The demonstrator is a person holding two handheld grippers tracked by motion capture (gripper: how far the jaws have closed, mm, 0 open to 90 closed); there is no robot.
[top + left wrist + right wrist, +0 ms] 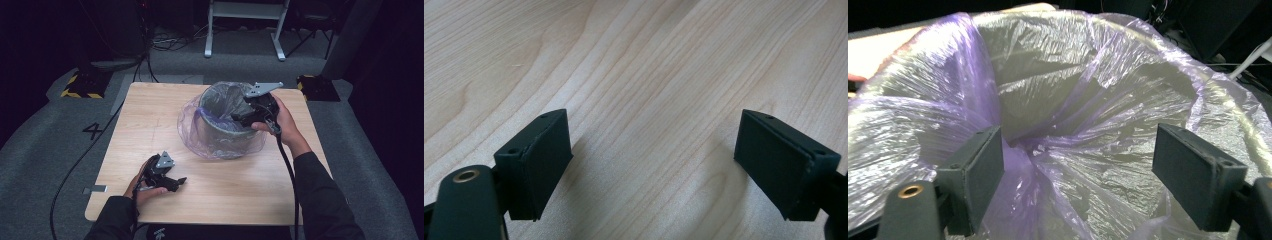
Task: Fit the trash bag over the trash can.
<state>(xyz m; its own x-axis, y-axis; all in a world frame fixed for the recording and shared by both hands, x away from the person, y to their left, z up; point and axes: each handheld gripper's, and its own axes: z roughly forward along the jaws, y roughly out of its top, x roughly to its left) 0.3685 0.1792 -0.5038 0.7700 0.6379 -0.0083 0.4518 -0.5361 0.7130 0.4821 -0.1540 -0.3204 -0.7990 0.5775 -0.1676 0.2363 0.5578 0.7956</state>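
Observed on the wooden table: a grey bin stands toward the far right part of the top, lined with a translucent purple plastic bag whose loose skirt spills outward around the bin and rests on the table surface.

Right hand-held gripper: held at the near right rim of the bin, nose pointing across the opening. In the right gripper view its jaws stand well apart, with nothing clamped between them; the crumpled bag lies directly ahead and beneath, its film folded down into the bin's mouth. Whether either pad touches the film cannot be determined. The grey three-cornered plate sits on top of this unit, and its cable trails back along the person's right sleeve.

Left hand-held gripper: resting low at the near left part of the table, well apart from the bin and bag. In the left gripper view its jaws are likewise spread wide over bare wood grain, holding nothing
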